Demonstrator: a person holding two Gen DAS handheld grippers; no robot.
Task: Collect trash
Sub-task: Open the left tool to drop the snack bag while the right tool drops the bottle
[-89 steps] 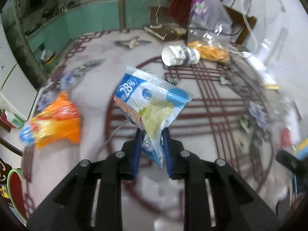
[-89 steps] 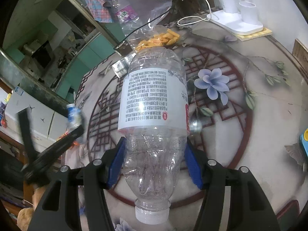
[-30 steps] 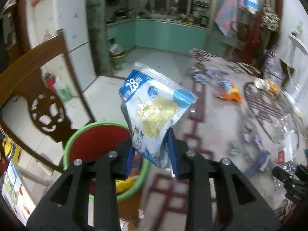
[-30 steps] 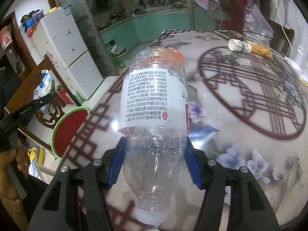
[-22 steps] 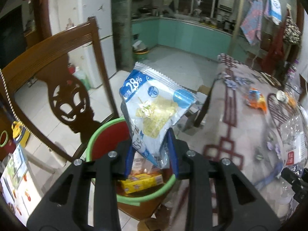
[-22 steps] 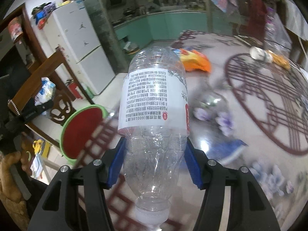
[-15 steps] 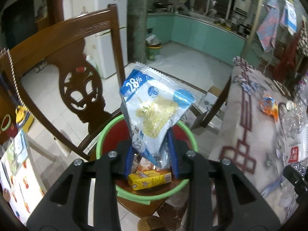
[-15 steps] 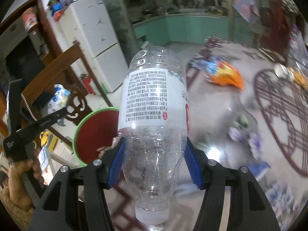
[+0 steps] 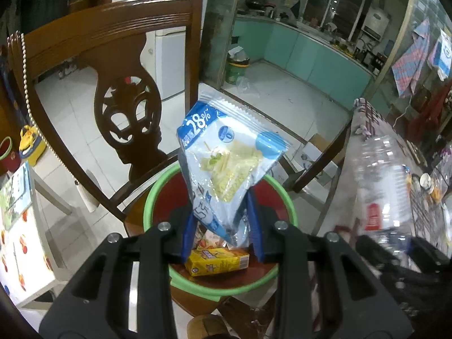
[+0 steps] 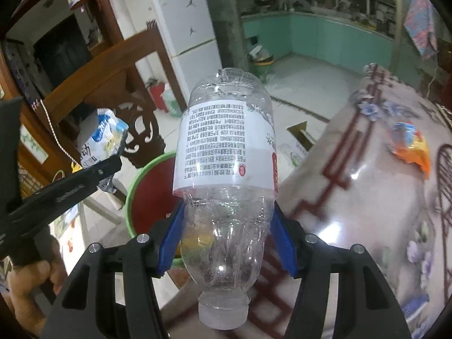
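Note:
My left gripper (image 9: 223, 226) is shut on a blue and white snack wrapper (image 9: 226, 152) and holds it right above a red basin with a green rim (image 9: 291, 206) that stands on a chair seat. A yellow carton (image 9: 217, 260) lies in the basin. My right gripper (image 10: 226, 240) is shut on an empty clear plastic bottle (image 10: 226, 152), cap towards me, above the table edge next to the basin (image 10: 132, 186). The bottle also shows blurred in the left wrist view (image 9: 381, 186). The left gripper with the wrapper (image 10: 99, 138) shows in the right wrist view.
A carved wooden chair back (image 9: 113, 65) rises behind the basin. An orange snack bag (image 10: 409, 147) lies on the patterned table (image 10: 367, 197). A cardboard box (image 9: 313, 152) sits on the tiled floor. A small bin (image 9: 237, 67) stands by the kitchen wall.
Both grippers have swung left from over the table towards the chair. The wrapper now hangs over the basin and the bottle is at the table edge beside it.

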